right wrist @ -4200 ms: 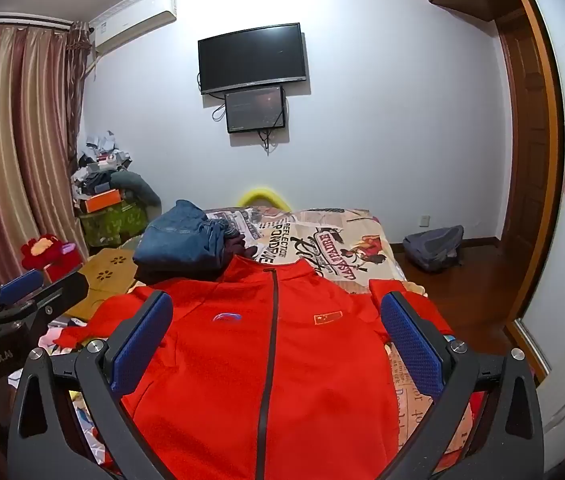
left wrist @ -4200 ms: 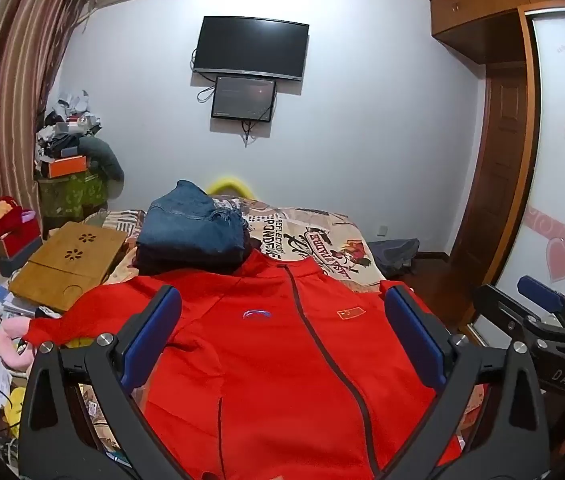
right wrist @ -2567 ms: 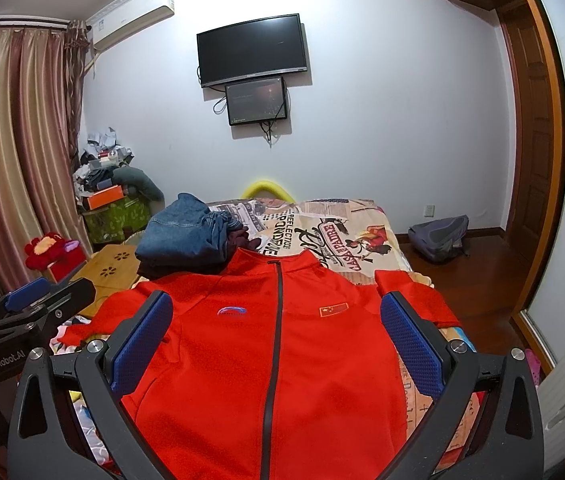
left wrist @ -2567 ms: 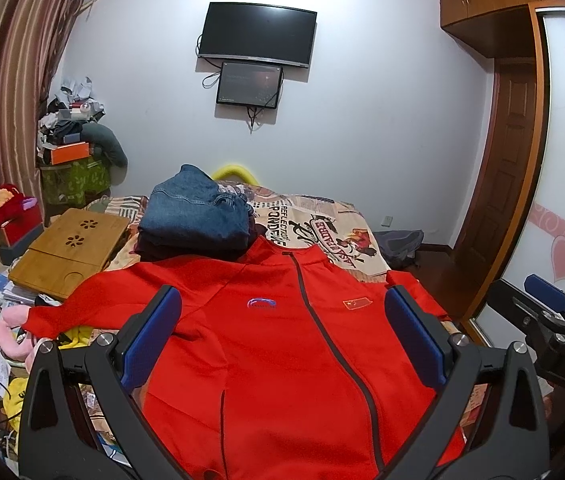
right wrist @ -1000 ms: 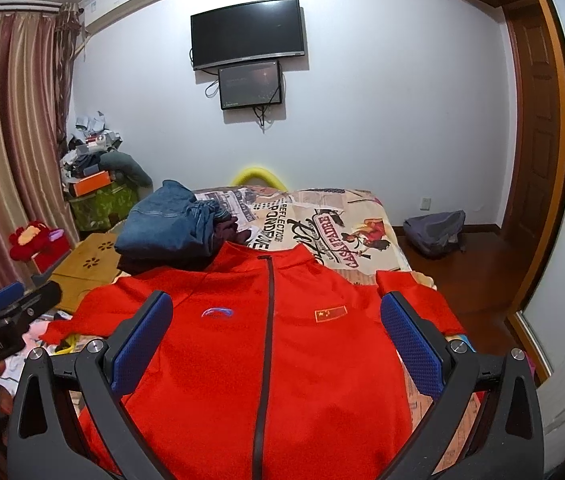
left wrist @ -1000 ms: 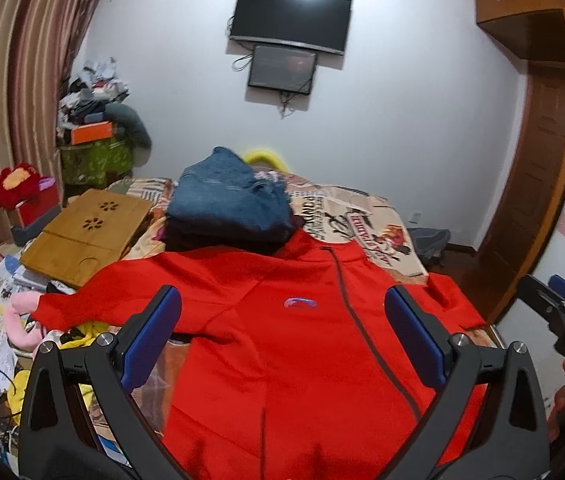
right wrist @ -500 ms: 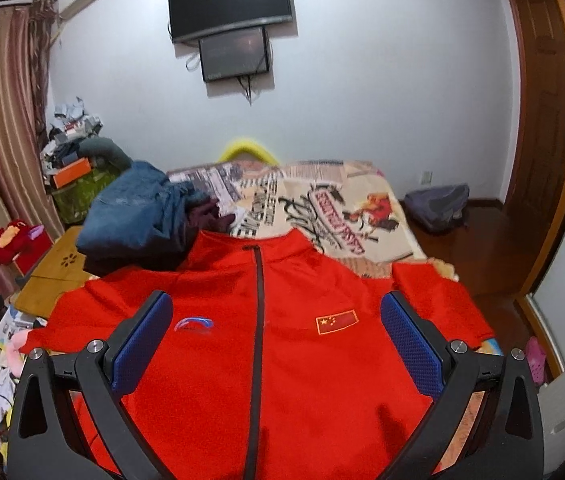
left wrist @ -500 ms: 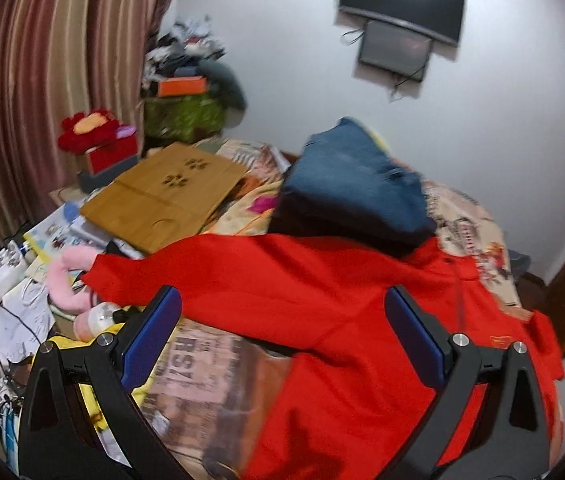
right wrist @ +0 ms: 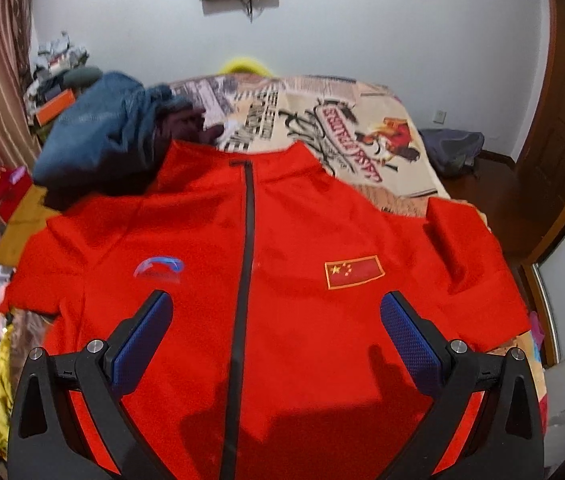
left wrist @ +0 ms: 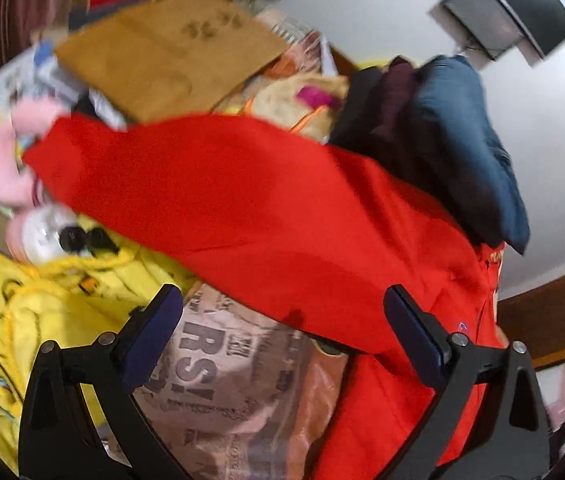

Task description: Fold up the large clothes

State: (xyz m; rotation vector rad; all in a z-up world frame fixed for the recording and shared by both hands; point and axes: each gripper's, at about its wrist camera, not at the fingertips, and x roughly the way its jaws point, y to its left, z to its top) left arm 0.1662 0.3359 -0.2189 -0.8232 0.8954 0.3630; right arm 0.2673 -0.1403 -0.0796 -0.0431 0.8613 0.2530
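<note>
A red zip jacket (right wrist: 282,300) lies face up and spread out on the bed, collar toward the far wall. My right gripper (right wrist: 276,332) is open and empty, low over the jacket's chest, straddling the black zip. My left gripper (left wrist: 282,332) is open and empty over the bed's left side, just short of the jacket's left sleeve (left wrist: 186,188), which stretches out to the left. The sleeve's lower edge lies between the left fingers (left wrist: 150,332).
A pile of blue jeans and dark clothes (right wrist: 110,136) sits by the jacket's left shoulder. Yellow clothing (left wrist: 34,300), a pink plush toy (left wrist: 6,164) and a wooden board (left wrist: 170,48) lie left of the bed. The printed bedsheet (right wrist: 354,140) shows beyond the collar.
My left gripper has swung left and dipped down toward the jacket's left sleeve. My right gripper has tilted down and moved closer over the chest. Both stay open.
</note>
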